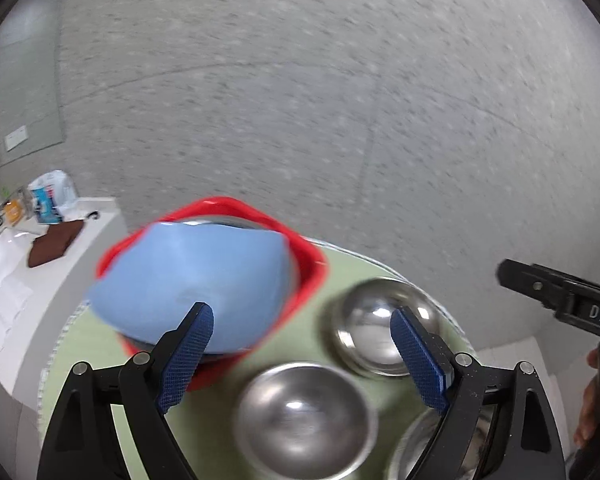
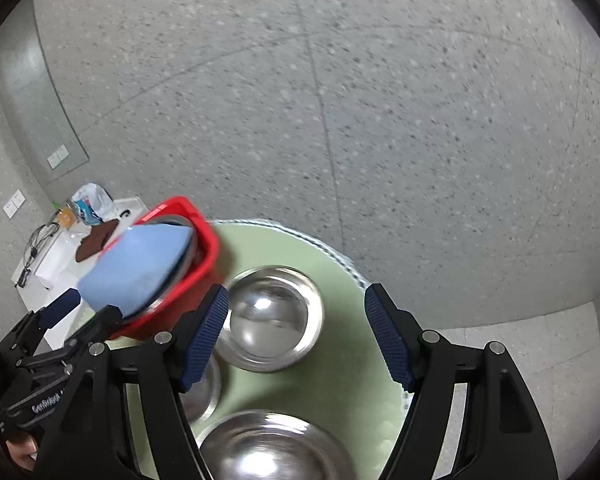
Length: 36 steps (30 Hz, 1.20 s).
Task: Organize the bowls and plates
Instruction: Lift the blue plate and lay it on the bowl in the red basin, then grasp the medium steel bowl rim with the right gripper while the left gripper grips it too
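A light blue plate (image 1: pixel 188 276) leans in a red basket (image 1: pixel 308 276) on a round green table (image 1: pixel 312 344); a steel plate sits behind it. The plate (image 2: pixel 136 268) and basket (image 2: pixel 204 248) also show in the right wrist view. Steel bowls stand on the table: one far right (image 1: pixel 384 324), one near (image 1: pixel 304 420), a third at the bottom right edge (image 1: pixel 416 452). My left gripper (image 1: pixel 302 344) is open and empty, hovering above the bowls beside the basket. My right gripper (image 2: pixel 296 336) is open and empty above a steel bowl (image 2: pixel 272 316); another bowl (image 2: pixel 272 448) lies nearer.
A white counter (image 1: pixel 16 280) at the left holds a brown cloth (image 1: pixel 54 242), a plastic bag (image 1: pixel 52 196) and cables. Speckled grey floor (image 1: pixel 340 100) lies beyond the table edge. The right gripper's body (image 1: pixel 560 296) shows at the right of the left wrist view.
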Motion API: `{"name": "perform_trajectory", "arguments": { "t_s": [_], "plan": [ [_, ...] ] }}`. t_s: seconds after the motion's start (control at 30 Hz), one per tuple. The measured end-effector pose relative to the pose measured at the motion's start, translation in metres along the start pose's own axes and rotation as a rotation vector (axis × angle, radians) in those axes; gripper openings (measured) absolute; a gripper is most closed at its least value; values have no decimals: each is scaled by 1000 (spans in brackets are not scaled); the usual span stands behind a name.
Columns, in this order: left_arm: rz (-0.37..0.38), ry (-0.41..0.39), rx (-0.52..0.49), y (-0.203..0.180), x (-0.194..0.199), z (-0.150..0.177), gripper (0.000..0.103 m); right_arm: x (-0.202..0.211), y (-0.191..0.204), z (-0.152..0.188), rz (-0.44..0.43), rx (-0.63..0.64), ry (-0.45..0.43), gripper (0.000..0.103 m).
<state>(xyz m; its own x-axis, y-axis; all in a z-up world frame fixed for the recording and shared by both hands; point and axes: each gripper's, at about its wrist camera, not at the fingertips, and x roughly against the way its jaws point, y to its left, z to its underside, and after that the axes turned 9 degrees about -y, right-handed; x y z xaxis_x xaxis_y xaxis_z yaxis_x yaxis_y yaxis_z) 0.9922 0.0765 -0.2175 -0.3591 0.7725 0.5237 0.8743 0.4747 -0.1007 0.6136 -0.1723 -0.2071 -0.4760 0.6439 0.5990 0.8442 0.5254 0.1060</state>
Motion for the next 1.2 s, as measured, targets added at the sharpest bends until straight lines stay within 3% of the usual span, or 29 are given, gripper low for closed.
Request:
{"name": "perform_trajectory", "arguments": {
  "t_s": [0.17, 0.37, 0.53, 0.67, 0.83, 0.87, 0.9, 0.93, 1.07, 1.2],
  "plan": [
    [-10, 103, -28, -21, -54, -3, 87, -30, -27, 10, -13, -16, 80, 72],
    [-73, 224, -69, -31, -117, -8, 86, -83, -43, 24, -60, -60, 199, 72],
    [-81, 262, -128, -49, -145, -11, 84, -114, -47, 32, -96, -79, 267, 72],
    [-85, 294, -149, -55, -157, -7, 74, -131, -54, 38, -129, -112, 320, 62],
    [-71, 350, -133, -54, -181, 3, 49, -140, -57, 47, -182, -136, 367, 25],
    [-63, 356, -131, -53, -184, 3, 39, -140, -58, 48, -193, -142, 369, 21],
    [-52, 361, -132, -52, -188, 1, 23, -140, -58, 48, -194, -134, 372, 15],
    [-41, 366, -135, -53, -190, 2, 18, -138, -57, 49, -202, -129, 373, 13],
    [-38, 364, -107, -48, -189, 1, 16, -130, -57, 49, -204, -130, 351, 13],
    [-22, 298, -82, -45, -167, -12, 15, -111, -57, 42, -213, -124, 307, 11]
  ]
}}
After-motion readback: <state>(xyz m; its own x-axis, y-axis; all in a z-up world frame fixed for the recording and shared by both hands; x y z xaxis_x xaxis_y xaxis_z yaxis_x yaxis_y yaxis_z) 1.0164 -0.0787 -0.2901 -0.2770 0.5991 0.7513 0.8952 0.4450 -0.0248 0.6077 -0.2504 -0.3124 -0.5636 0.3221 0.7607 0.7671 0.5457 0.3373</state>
